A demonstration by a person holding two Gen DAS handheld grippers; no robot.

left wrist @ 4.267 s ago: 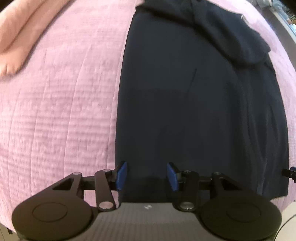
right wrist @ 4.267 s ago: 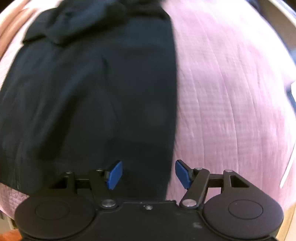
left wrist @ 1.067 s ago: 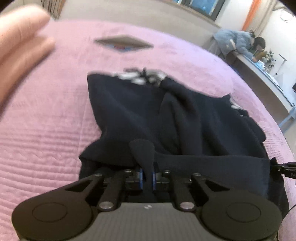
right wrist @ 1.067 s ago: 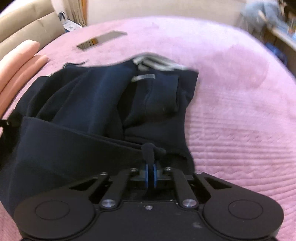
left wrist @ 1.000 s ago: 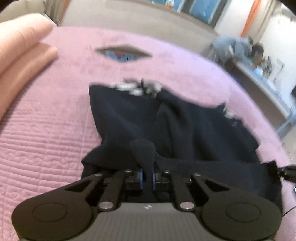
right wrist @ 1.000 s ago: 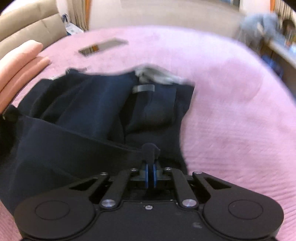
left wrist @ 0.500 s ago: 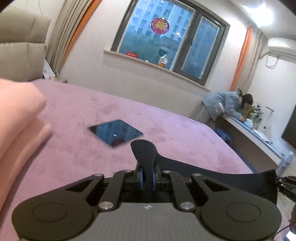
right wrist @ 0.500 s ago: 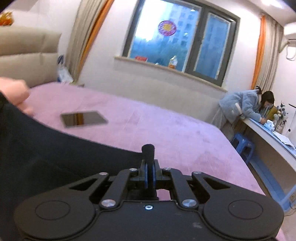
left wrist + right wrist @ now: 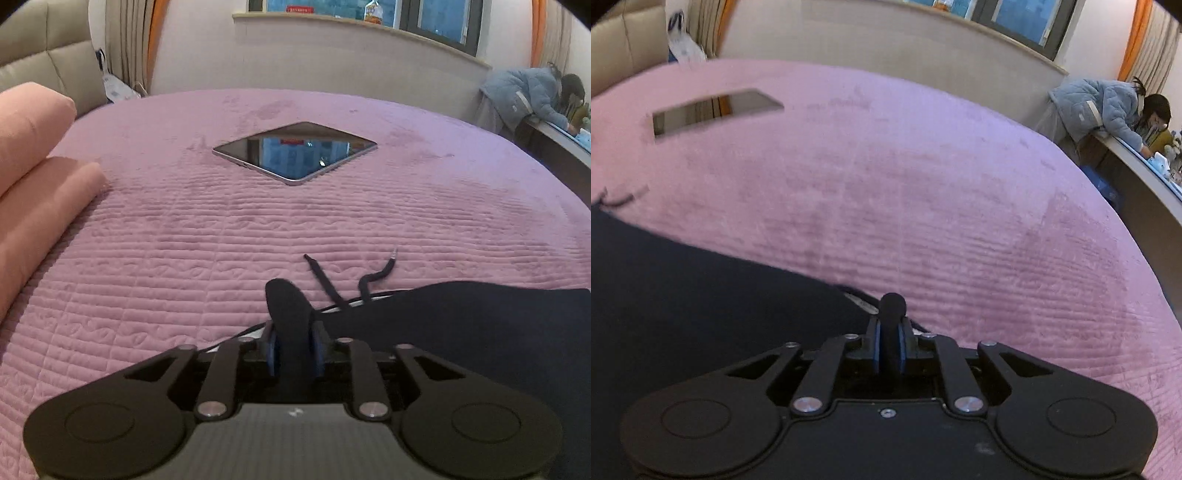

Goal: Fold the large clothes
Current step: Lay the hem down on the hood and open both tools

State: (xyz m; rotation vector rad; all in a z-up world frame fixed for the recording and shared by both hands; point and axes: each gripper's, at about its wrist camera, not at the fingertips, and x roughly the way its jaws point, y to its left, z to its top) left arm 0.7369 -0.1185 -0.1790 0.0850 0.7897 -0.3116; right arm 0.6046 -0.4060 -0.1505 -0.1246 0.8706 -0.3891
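A dark navy garment (image 9: 480, 332) lies on the pink quilted bed (image 9: 184, 240). My left gripper (image 9: 293, 354) is shut on a corner of its edge, which sticks up between the blue pads. Two dark drawstrings (image 9: 373, 278) trail out ahead of it. In the right wrist view the same navy garment (image 9: 683, 295) spreads to the left, and my right gripper (image 9: 890, 349) is shut on another pinch of its edge. Both grippers sit low over the bed.
A tablet (image 9: 295, 151) lies flat further up the bed and also shows in the right wrist view (image 9: 713, 109). Rolled peach bedding (image 9: 33, 177) lies at the left. A person in a blue jacket (image 9: 1100, 110) leans over a desk beyond the bed's right side.
Both grippers, still shut on the garment's edge, carried it up and over its far part, then tilted down. The folded edge now lies low on the bed near the drawstrings.
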